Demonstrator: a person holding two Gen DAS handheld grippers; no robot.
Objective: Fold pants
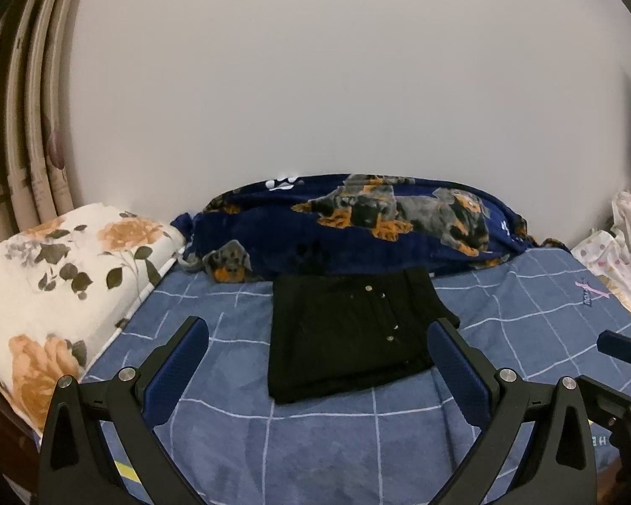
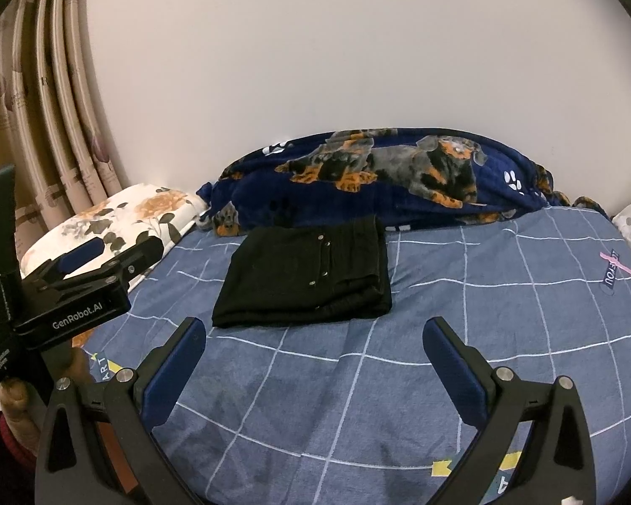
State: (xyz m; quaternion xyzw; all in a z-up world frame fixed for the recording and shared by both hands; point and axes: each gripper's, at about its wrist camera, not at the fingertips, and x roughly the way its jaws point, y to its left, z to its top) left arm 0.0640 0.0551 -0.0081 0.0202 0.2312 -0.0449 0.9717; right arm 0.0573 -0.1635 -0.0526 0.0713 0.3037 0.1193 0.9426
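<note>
Black pants (image 1: pixel 349 332) lie folded into a compact rectangle on the blue checked bedsheet (image 1: pixel 315 442); metal rivets show on top. In the right wrist view the pants (image 2: pixel 307 277) sit ahead and to the left. My left gripper (image 1: pixel 315 328) is open, held just above the sheet, its fingers on either side of the pants' near end without touching. My right gripper (image 2: pixel 315 332) is open and empty, a little short of the pants. The left gripper (image 2: pixel 88 261) also shows at the left of the right wrist view, held by a hand (image 2: pixel 17 404).
A navy dog-print blanket (image 1: pixel 357 223) is bunched behind the pants against the white wall. A floral pillow (image 1: pixel 54 294) lies at the left, curtains (image 2: pixel 50 97) beyond it. Pale spotted fabric (image 1: pixel 618 252) sits at the right bed edge.
</note>
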